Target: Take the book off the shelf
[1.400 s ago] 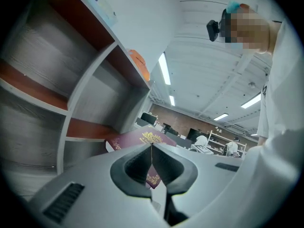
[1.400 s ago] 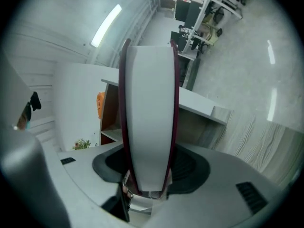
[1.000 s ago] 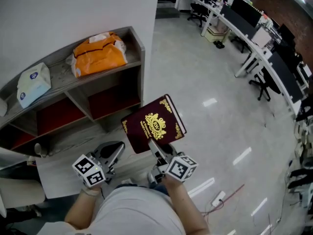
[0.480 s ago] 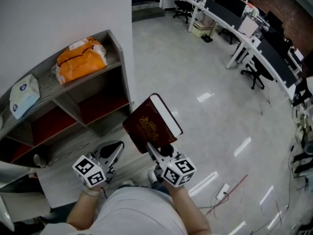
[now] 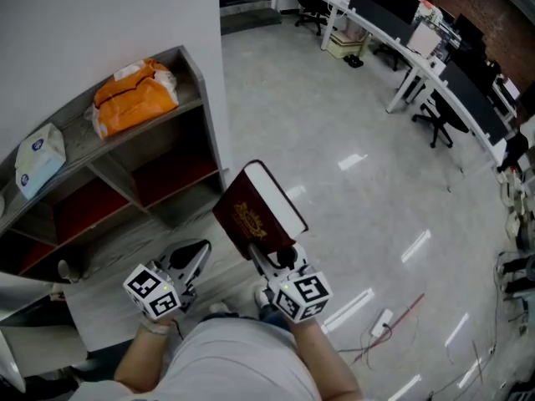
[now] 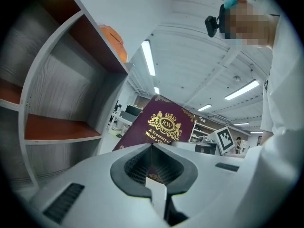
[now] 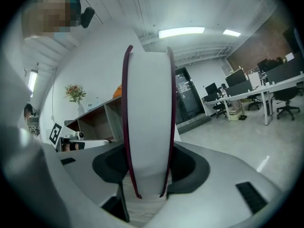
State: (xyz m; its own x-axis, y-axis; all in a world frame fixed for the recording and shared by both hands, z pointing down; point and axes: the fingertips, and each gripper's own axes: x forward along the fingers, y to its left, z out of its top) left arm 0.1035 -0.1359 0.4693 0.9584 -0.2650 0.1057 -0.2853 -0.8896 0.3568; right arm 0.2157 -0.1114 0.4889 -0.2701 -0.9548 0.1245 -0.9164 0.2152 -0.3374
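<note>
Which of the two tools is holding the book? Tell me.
The right tool: its jaws clamp the maroon book across both covers. The left tool is shut with nothing in it.

The room was bright — long ceiling lights (image 7: 180,32) shone above me and left white streaks of glare on the shiny floor (image 5: 334,98). Both gripper views bent round at the edges, with dark corners — and things very close to the camera looked soft and blurry.
</note>
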